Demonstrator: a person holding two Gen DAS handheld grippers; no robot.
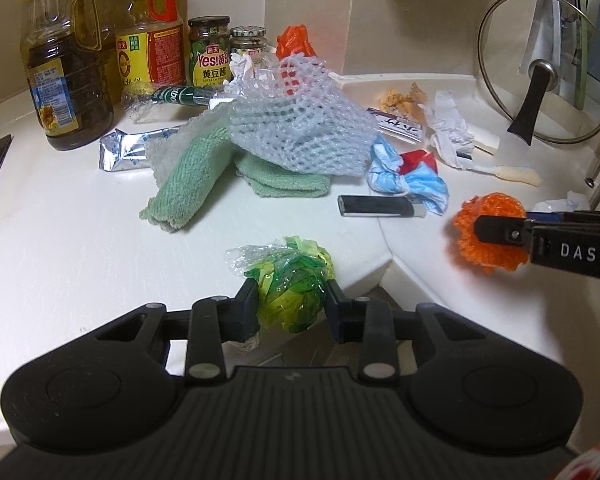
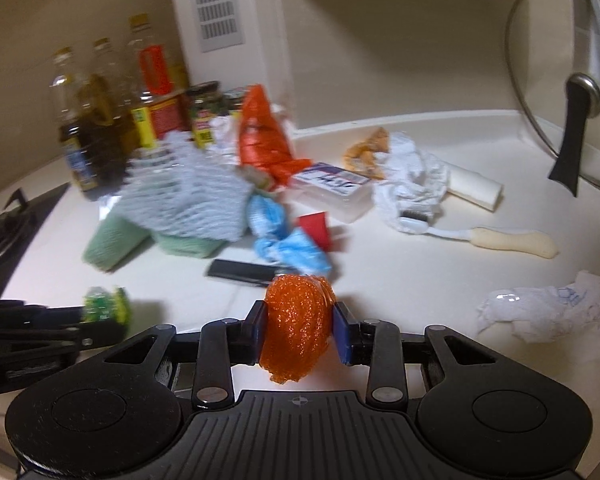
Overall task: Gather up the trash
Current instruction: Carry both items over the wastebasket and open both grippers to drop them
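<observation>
Left wrist: left hand-held gripper (image 1: 290, 300) angled down, gripping green wrapper (image 1: 290, 280).

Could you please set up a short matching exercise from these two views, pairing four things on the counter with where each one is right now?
Things:
1. green wrapper
2. orange mesh ball
3. glass lid
4. white foam netting

Places:
A. draped over the green towel
B. between the jaws of the right gripper
C. propped upright at the back right
D. between the jaws of the left gripper

Pairs: 1-D, 2-B, 3-C, 4-A
</observation>
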